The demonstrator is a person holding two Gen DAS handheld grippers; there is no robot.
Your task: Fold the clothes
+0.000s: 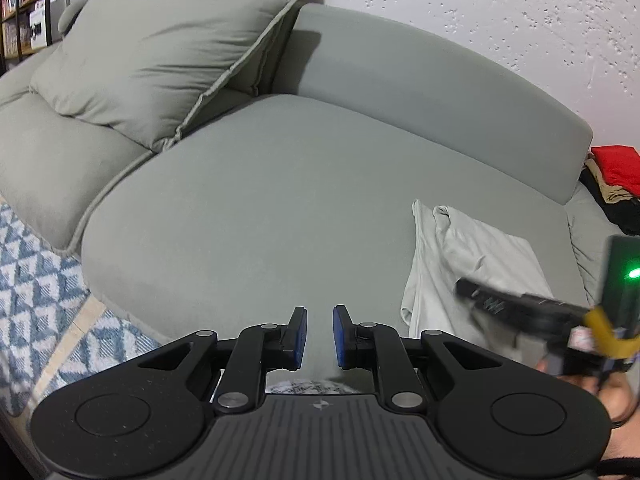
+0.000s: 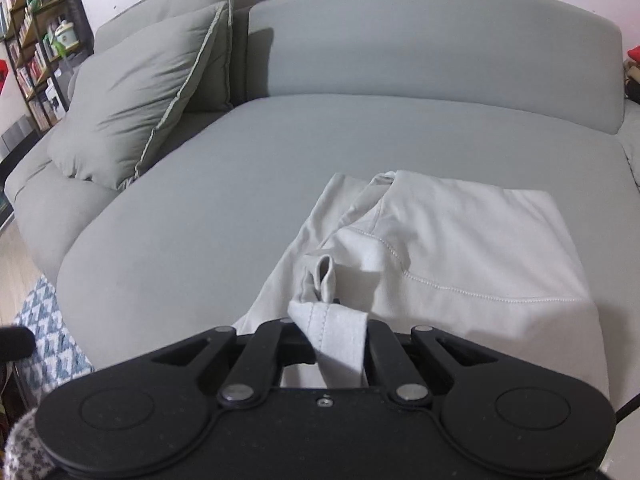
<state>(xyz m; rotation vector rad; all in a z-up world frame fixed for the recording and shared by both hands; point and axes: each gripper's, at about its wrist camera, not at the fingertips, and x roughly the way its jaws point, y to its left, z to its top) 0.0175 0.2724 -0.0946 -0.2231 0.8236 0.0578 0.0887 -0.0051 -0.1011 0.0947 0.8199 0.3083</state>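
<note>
A pale grey-white garment (image 2: 460, 248) lies partly folded on the right half of the grey sofa seat (image 2: 224, 200). Its stitched hem (image 2: 340, 332) is bunched and pulled up into my right gripper (image 2: 340, 336), which is shut on it; the cloth hides the fingertips. In the left wrist view the same garment (image 1: 472, 248) lies to the right, and the right gripper (image 1: 470, 292) hangs blurred over its near part. My left gripper (image 1: 320, 332) hovers open over bare seat left of the garment, with nothing between its blue pads (image 1: 300, 332).
A large grey cushion (image 1: 160, 64) leans at the seat's back left, and the backrest (image 1: 420, 80) runs along the far side. Red and black clothes (image 1: 616, 176) are piled at far right. A blue-white rug (image 1: 28, 264) covers the floor at left. A bookshelf (image 2: 36, 52) stands beyond.
</note>
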